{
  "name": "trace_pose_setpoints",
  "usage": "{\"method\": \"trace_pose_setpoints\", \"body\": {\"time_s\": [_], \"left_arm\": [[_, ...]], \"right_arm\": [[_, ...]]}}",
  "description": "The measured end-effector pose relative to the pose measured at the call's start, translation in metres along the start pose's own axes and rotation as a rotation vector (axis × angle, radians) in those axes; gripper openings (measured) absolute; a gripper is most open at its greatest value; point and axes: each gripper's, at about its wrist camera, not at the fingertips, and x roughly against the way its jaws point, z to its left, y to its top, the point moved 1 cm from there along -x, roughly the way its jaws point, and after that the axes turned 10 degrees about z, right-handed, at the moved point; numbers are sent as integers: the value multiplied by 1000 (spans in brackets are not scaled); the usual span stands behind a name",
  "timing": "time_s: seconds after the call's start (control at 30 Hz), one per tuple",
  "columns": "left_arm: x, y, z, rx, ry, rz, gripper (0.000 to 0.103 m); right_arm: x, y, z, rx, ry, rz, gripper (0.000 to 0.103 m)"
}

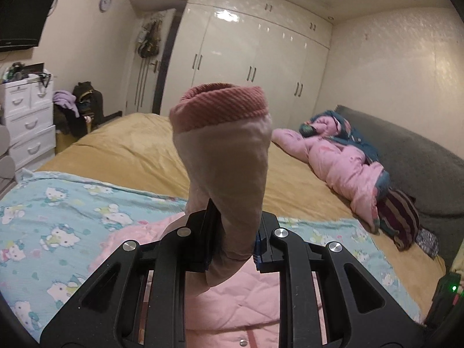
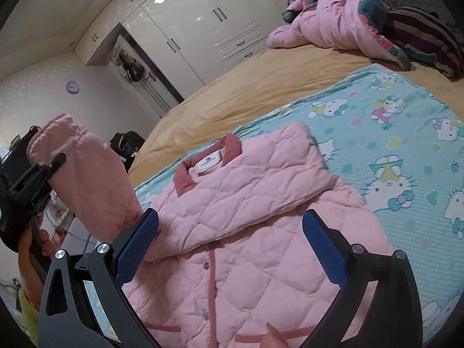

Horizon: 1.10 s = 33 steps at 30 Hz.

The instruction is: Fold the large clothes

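Note:
A pink quilted jacket (image 2: 246, 232) lies front up on a Hello Kitty blanket (image 2: 391, 150) on the bed, its right sleeve folded across the chest. My left gripper (image 1: 235, 240) is shut on the jacket's other sleeve (image 1: 229, 174) and holds it up in the air, the ribbed cuff (image 1: 220, 107) pointing up. The raised sleeve (image 2: 87, 179) and the left gripper (image 2: 32, 179) also show at the left of the right wrist view. My right gripper (image 2: 229, 237) is open and empty, just above the jacket's front near the snap placket.
A heap of pink and blue bedding (image 1: 342, 159) lies at the head of the yellow bed (image 1: 130, 150) by a grey headboard (image 1: 420, 168). A white wardrobe (image 1: 246, 58) stands behind. White drawers (image 1: 26, 121) stand on the left.

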Motion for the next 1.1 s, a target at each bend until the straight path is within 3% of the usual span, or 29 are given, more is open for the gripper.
{"method": "trace_pose_setpoints", "body": {"time_s": [0.43, 0.77, 0.93, 1.1], "left_arm": [[-46, -26, -31, -62, -43, 93, 13], [-98, -74, -47, -142, -75, 237, 14], [-118, -106, -57, -213, -113, 309, 17], [-130, -131, -63, -257, -158, 370, 33]], "right_arm": [[2, 4, -41, -66, -24, -4, 99], [-9, 3, -59, -113, -44, 11, 99], [-14, 2, -63, -117, -54, 23, 99], [-20, 2, -67, -125, -63, 38, 99]]}}
